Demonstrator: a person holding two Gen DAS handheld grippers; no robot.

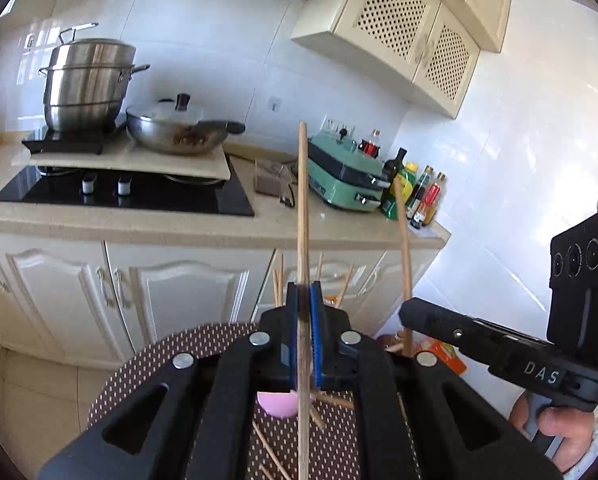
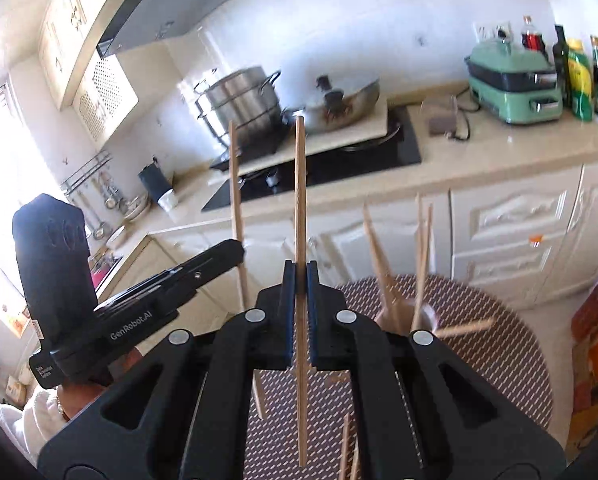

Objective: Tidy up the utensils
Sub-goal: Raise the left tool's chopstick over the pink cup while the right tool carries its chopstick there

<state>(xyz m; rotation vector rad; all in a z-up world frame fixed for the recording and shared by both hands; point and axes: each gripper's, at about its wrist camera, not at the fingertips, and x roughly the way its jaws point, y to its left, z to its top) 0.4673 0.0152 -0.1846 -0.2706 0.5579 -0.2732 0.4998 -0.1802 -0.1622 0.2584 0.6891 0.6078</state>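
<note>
My left gripper clamps one chopstick upright; my right gripper clamps another chopstick. Only the right view shows the holder of chopsticks on the dotted table.

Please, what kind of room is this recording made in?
Very likely a home kitchen. A black glass hob sits in the counter, with a steel steamer pot and a lidded wok raised over it. Cream wall cabinets hang above, and sauce bottles stand nearby.
</note>
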